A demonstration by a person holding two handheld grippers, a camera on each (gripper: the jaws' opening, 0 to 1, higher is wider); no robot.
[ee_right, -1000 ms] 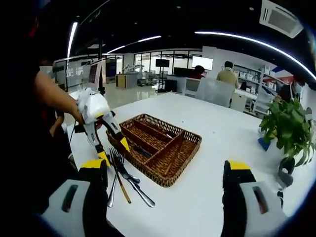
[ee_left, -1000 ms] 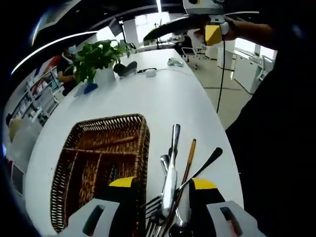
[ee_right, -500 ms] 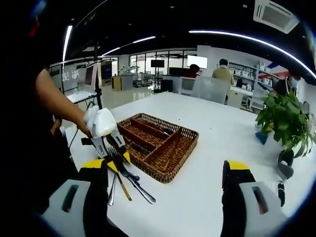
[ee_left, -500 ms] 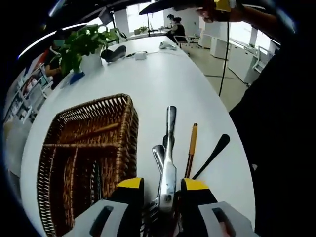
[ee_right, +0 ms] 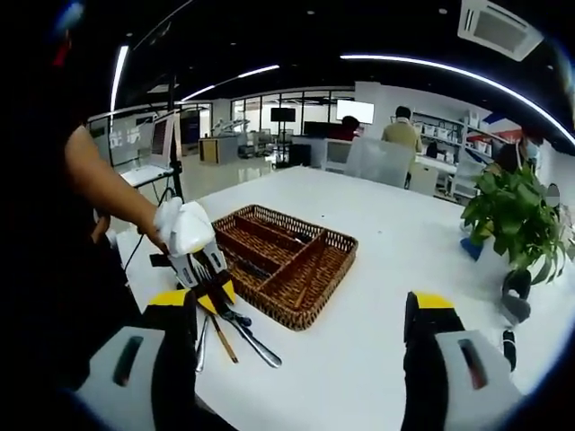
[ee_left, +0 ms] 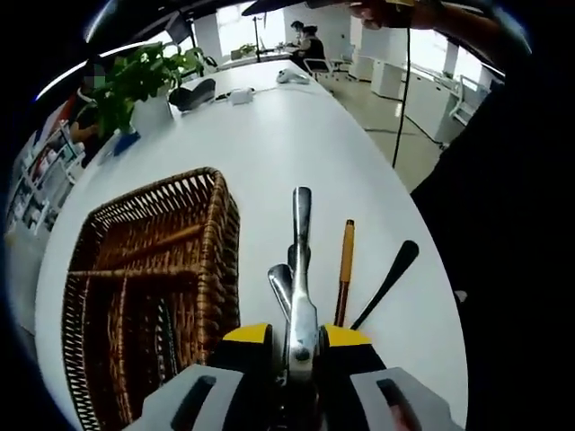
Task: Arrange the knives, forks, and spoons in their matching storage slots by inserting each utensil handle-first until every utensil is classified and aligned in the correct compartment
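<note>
A brown wicker basket [ee_left: 135,269] with long compartments sits on the white table [ee_left: 296,135]. To its right lie a silver knife [ee_left: 300,242], a spoon [ee_left: 279,280], a wooden-handled utensil [ee_left: 345,260] and a black-handled one [ee_left: 393,274]. My left gripper [ee_left: 296,338] has its yellow-tipped jaws shut on the knife near its lower end. In the right gripper view the left gripper [ee_right: 211,292] is down on the pile of utensils [ee_right: 243,337] beside the basket [ee_right: 287,260]. My right gripper [ee_right: 301,310] is held above the table, wide open and holding nothing.
A potted plant [ee_right: 517,215] and a dark object stand at the table's far end; the plant [ee_left: 135,76] also shows beyond the basket. The table edge [ee_left: 422,233] runs close to the utensils' right. A person's arm [ee_right: 99,189] holds the left gripper. People sit in the background.
The left gripper has come down and forward onto the utensils, and its jaws have closed from wide apart onto the silver knife. The right gripper has stayed open and nearly still.
</note>
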